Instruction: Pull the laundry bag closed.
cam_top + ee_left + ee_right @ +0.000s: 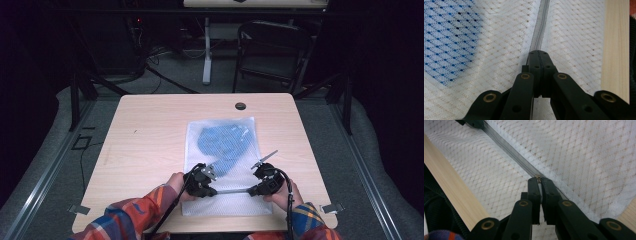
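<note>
Surface: pale wooden table (150,130), grey carpet around.
Bag: white mesh zip bag (220,145), blue cloth (220,142) inside.
Zipper: grey zipper (539,27).
Left gripper (537,53): clamped on zipper.
Right gripper (539,180): pinching zipper's pull.

A black folding chair (267,50) stands beyond the wooden table (150,130).

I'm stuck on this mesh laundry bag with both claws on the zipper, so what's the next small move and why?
Probably draw the right claw along the grey zipper, away from the left claw. The right one is shut on what looks like the zipper pull, while the left pinches the zipper, anchoring the white mesh bag so it shouldn't bunch.
</note>
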`<state>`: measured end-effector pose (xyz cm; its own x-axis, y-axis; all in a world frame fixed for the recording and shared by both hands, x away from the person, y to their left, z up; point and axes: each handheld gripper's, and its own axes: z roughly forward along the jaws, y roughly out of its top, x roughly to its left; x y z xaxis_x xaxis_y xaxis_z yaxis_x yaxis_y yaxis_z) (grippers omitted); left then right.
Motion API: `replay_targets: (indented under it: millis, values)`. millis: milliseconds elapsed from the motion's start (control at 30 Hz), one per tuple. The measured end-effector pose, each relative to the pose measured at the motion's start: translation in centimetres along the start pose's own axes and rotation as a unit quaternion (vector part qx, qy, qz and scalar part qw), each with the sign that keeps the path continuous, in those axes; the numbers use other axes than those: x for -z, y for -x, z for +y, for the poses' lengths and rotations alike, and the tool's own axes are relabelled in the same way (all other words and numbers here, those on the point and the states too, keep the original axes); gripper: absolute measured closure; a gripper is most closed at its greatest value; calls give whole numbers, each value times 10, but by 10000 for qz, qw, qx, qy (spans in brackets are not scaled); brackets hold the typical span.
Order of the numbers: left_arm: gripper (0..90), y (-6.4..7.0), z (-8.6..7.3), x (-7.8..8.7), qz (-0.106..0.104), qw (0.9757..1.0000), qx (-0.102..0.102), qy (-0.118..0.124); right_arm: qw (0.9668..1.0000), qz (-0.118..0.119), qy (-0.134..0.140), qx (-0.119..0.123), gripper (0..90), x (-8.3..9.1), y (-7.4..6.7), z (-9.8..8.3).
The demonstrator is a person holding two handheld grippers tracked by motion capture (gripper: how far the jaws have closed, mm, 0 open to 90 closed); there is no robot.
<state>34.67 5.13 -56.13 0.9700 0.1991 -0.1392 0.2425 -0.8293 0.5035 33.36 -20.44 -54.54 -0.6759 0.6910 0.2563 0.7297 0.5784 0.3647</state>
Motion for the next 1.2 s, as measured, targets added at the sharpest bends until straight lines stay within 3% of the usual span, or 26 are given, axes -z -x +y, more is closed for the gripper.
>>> replay_targets:
  millis: [167, 433, 467, 733, 867, 900, 933, 1200]
  values:
    - [900, 0, 0, 0, -22, 10000, 23, 11, 9999, 106, 6, -14, 866, 0, -1, 0]
    - [900, -2, -1, 0, -84, 9999, 72, 49, 10000, -28, -33, 1, 866, 3, 2, -1]
    - [900, -3, -1, 0, -76, 9999, 74, 12, 10000, 62, -11, -73, 865, 4, 2, -2]
    - [900, -3, -1, 0, -74, 9999, 85, 24, 10000, -42, -57, -54, 865, 9, 7, -6]
    - [900, -3, -1, 0, -94, 9999, 89, 48, 9998, -33, 39, -190, 865, 9, 6, -8]
    - [900, -3, -1, 0, -107, 9999, 93, 63, 9999, -60, -73, -75, 865, 11, 9, -8]
    - [900, -3, -1, 0, -107, 9999, 90, 60, 9999, 27, -24, -99, 865, 11, 9, -8]
    - [900, -3, -1, 0, -76, 9999, 75, 19, 9999, 2, -44, -148, 865, 13, 11, -11]
